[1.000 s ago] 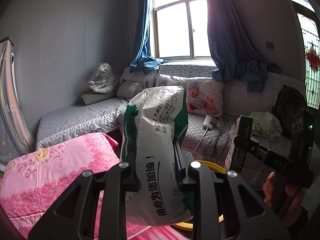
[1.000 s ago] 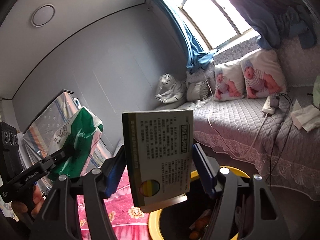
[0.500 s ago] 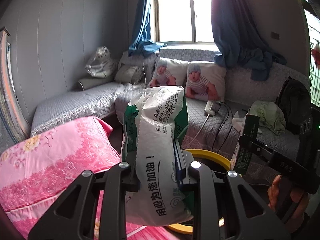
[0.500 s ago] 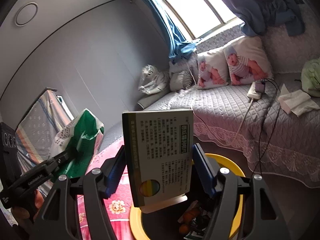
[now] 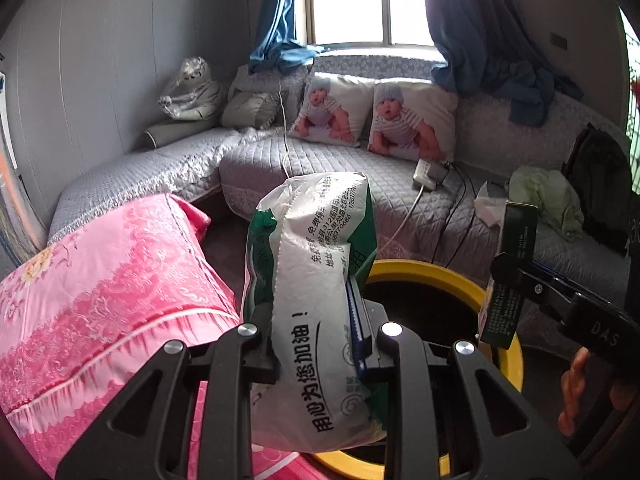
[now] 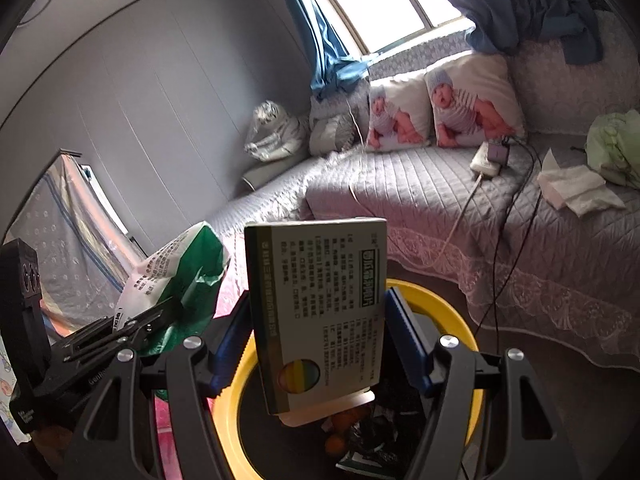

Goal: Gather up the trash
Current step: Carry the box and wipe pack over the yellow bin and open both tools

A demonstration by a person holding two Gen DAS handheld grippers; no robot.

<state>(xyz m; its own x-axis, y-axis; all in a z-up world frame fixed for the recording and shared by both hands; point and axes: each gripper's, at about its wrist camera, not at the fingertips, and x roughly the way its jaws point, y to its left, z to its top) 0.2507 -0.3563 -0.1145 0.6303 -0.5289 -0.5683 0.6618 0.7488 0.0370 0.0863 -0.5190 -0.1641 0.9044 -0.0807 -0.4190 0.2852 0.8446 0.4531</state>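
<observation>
A quilted grey sofa (image 5: pixel 320 168) wraps the far side of the room under the window, with two baby-print cushions (image 5: pixel 372 116) on it and a pink floral quilt (image 5: pixel 100 280) in the near left. Between quilt and sofa stands the yellow-rimmed bin (image 6: pixel 452 312), its black mouth open upward; orange peel and dark wrappers already lie at the bottom in the right wrist view.

The bin is what the coming move turns on. It sits below and just ahead of both pairs of tongs. The right tongs (image 6: pixel 320 336) hang almost directly over the opening, nearer its middle; the left tongs (image 5: pixel 316 336) are at the rim's left edge, still partly over the quilt. So the right hand looks better placed to drop first.

The left tongs are clenched on a green-and-white plastic bag (image 5: pixel 316 280), crumpled, its long axis upright, top leaning slightly away. The right tongs grasp a flat cardboard box (image 6: pixel 320 312) by its two side edges, long axis upright, printed face toward the camera, lower end pointing into the bin.

Both grippers are held roughly level, pointing forward towards the sofa, side by side and apart. Part of the right hand (image 5: pixel 576 392) shows on its handle.
</observation>
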